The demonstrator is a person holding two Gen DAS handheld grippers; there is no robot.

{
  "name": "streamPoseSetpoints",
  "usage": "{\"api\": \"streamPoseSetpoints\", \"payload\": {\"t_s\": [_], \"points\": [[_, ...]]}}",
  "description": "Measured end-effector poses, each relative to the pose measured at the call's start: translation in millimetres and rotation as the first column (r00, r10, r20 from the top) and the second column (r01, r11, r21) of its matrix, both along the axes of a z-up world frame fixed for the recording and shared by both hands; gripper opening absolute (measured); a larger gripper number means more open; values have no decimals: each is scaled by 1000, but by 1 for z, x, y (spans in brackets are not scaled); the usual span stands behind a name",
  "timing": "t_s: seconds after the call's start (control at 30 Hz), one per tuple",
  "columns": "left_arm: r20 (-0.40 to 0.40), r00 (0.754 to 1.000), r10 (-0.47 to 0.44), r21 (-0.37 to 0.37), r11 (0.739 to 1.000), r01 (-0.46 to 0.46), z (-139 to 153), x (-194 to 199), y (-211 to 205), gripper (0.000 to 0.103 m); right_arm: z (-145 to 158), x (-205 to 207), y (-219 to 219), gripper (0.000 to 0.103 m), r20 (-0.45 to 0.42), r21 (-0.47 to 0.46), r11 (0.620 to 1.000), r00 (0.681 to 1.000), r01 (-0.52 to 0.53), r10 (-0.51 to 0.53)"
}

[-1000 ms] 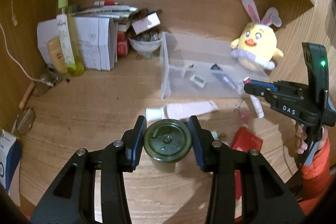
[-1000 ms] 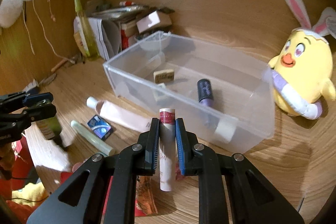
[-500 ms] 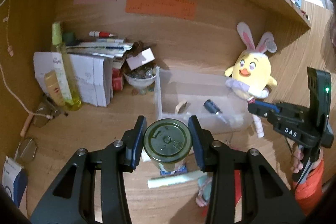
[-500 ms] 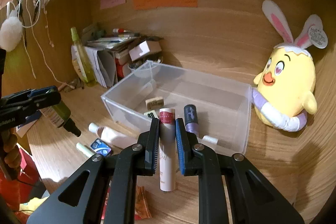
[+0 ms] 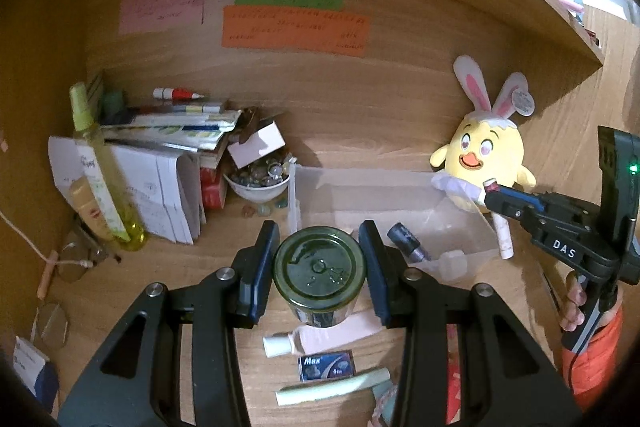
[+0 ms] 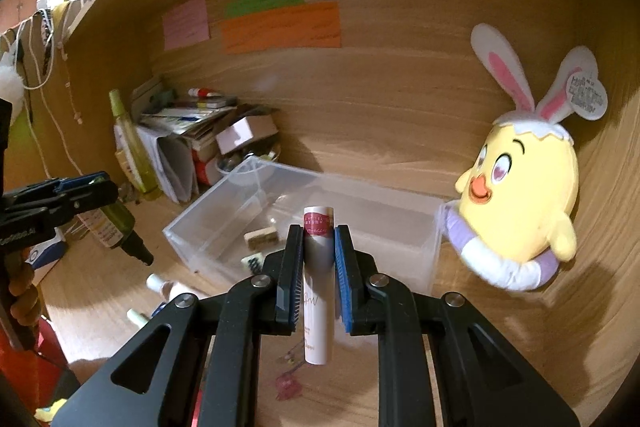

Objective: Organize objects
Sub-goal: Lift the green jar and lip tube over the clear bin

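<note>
The left gripper (image 5: 319, 267) is clamped on a dark green glass bottle (image 5: 319, 271), its round flat base facing the camera; from the right wrist view the bottle (image 6: 116, 223) hangs tilted in the air, its narrow black-capped neck pointing down and to the right, well above the wooden desk (image 5: 152, 275). The right gripper (image 6: 318, 277) is pressed tight on a slim white tube (image 6: 318, 287) with a pink-red band at its far end; the tube's long axis runs straight along the fingers, pointing away toward the clear plastic box (image 6: 224, 215), with its near end sticking out behind the pads. The box lies open-topped in the middle of the desk, holding a dark purple-capped stick (image 5: 408, 245) and a few small pieces. A yellow plush chick (image 6: 520, 203) with rabbit ears sits touching the box's right end. To the left of the box stand a bowl of glass pebbles (image 5: 258, 183), stacked papers (image 5: 160, 195) and a tall yellow-green spray bottle (image 5: 100, 167). On the near desk lie a pink tube (image 5: 320, 337), a small blue packet (image 5: 327, 365) and a pale green stick (image 5: 332, 385), leaving bare wood mostly at the near left.
</note>
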State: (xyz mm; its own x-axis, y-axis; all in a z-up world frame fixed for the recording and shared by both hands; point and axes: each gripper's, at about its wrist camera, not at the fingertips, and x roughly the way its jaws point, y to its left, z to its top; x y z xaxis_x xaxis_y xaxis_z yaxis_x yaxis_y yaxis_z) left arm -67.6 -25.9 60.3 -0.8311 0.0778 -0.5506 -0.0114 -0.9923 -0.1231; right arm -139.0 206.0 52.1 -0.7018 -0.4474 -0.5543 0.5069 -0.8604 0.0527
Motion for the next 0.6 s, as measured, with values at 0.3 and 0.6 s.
{"api": "streamPoseSetpoints", "payload": {"t_s": [0.3, 0.6], "points": [[-29, 999, 14, -23, 1000, -14, 4, -19, 3, 41, 1, -28, -3, 14, 1, 26, 999, 1000, 22, -22], [-27, 999, 20, -16, 1000, -20, -4, -40, 2, 41, -14, -50, -6, 14, 22, 65, 996, 998, 54, -56]]}}
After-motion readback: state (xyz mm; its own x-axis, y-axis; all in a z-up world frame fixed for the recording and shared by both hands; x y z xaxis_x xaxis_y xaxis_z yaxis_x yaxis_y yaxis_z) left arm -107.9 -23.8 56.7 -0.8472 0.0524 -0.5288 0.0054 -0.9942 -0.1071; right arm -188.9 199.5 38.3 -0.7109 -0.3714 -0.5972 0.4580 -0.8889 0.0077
